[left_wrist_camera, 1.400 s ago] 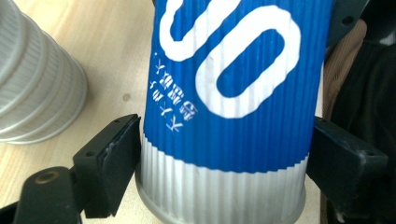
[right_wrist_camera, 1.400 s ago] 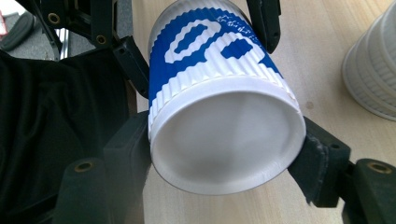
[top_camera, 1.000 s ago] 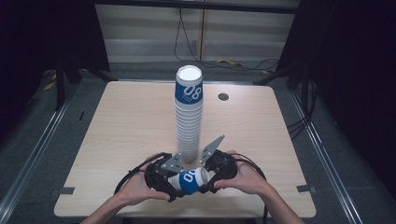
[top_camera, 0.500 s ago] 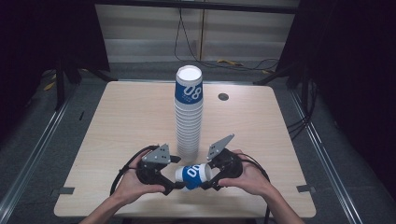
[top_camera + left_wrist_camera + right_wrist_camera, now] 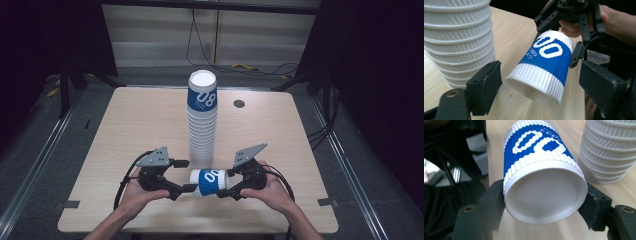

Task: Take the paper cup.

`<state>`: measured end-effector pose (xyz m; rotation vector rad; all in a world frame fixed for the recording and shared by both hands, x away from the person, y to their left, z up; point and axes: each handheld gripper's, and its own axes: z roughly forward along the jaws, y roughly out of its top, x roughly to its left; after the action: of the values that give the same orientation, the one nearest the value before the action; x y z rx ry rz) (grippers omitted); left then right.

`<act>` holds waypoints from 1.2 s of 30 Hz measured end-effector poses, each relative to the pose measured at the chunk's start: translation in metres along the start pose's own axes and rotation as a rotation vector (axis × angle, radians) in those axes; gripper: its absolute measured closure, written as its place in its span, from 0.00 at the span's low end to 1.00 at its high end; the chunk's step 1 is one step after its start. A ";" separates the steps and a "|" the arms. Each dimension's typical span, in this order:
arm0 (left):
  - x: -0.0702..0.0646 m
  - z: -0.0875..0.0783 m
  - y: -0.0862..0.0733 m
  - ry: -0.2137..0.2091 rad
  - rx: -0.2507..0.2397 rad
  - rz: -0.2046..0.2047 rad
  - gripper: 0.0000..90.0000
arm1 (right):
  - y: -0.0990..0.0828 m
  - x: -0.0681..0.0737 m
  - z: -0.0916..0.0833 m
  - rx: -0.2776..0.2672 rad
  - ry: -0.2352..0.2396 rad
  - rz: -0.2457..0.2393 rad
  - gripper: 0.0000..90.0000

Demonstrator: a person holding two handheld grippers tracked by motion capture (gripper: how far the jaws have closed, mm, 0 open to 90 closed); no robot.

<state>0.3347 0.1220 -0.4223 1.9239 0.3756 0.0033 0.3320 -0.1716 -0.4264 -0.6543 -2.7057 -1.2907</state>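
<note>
While right gripper (image 5: pixel 231 184) clamps base of blue-and-white cup (image 5: pixel 208 182) lying sideways, left gripper (image 5: pixel 185 175) jaws spread apart around its mouth, untouching; cup stack (image 5: pixel 202 120) just beyond.

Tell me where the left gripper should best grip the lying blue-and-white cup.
Probably the rim end of the cup, coming in level along its axis. It lies sideways, mouth toward the left gripper, whose open jaws already flank it; the right gripper clamps the base end.

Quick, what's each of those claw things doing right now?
Left gripper: open, jaws apart around the cup's mouth, not pressing.
Right gripper: closed on the cup's bottom end.
</note>
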 end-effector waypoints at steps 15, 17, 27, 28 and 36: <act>0.001 -0.004 -0.001 0.000 -0.075 -0.028 0.20 | -0.008 0.000 -0.003 -0.129 0.034 0.008 0.33; 0.001 -0.004 -0.001 0.008 -0.076 -0.021 0.20 | -0.008 0.001 -0.002 -0.140 0.033 -0.001 0.33; 0.001 -0.005 -0.001 0.007 -0.091 -0.022 0.20 | -0.011 0.005 0.004 -0.189 0.003 -0.069 0.33; 0.000 -0.006 -0.001 0.010 -0.096 -0.023 0.20 | -0.011 0.005 0.005 -0.195 0.002 -0.074 0.33; 0.000 -0.004 0.000 0.007 -0.086 -0.020 0.19 | -0.011 0.004 0.004 -0.243 0.018 -0.078 0.33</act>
<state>0.3341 0.1263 -0.4210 1.8352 0.3934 0.0126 0.3247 -0.1729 -0.4361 -0.5578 -2.6075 -1.6533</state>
